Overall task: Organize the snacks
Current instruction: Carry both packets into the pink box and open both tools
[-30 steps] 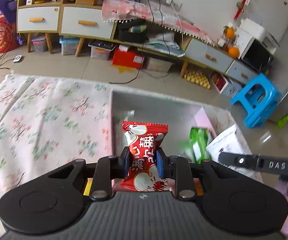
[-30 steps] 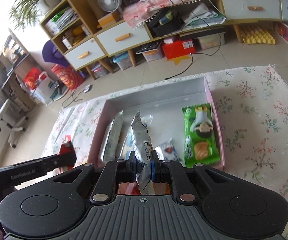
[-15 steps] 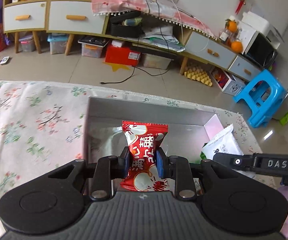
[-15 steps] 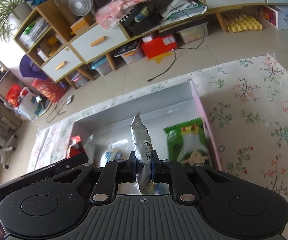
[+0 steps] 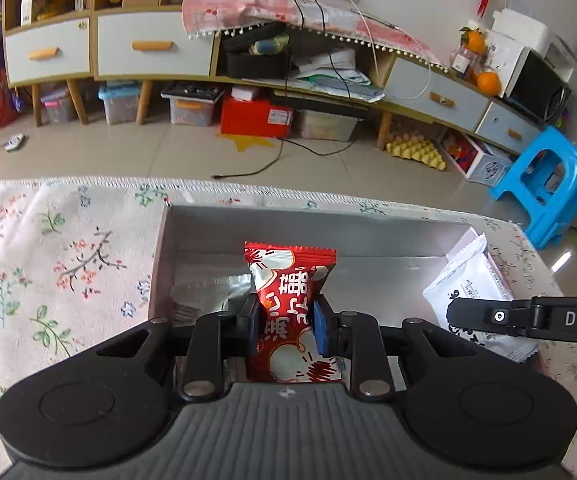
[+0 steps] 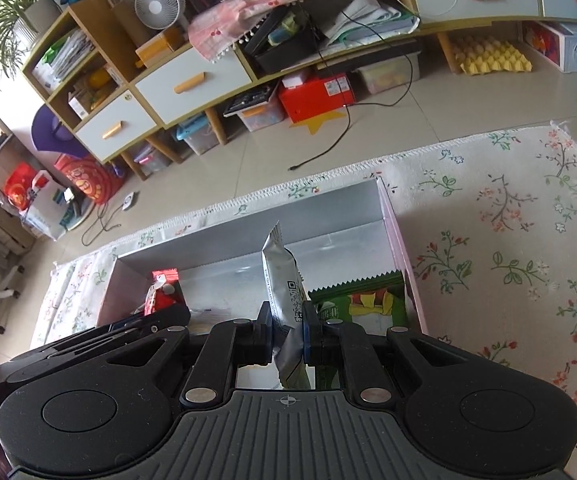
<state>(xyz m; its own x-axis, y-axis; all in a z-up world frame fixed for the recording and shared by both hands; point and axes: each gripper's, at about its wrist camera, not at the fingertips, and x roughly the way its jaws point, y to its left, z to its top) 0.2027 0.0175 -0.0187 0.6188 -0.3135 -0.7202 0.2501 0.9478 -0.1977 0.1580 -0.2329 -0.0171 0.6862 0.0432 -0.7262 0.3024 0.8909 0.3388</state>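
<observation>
Red snack packet (image 5: 288, 308) stands upright in the lower middle of the left wrist frame, pinched by the left tool (image 5: 284, 330) over the grey box (image 5: 368, 236) on the floral tabletop (image 5: 60, 264). Silver snack packet (image 6: 284, 292) sits clamped edge-on in the right tool (image 6: 286, 338), lower centre, above the same box, beside a green packet (image 6: 364, 300) lying at its right wall

The red packet (image 5: 290, 312) hides its lower end behind the left gripper (image 5: 285, 326). The green packet (image 6: 362, 300) is half covered by the right gripper (image 6: 287, 330); its print is unreadable.
</observation>
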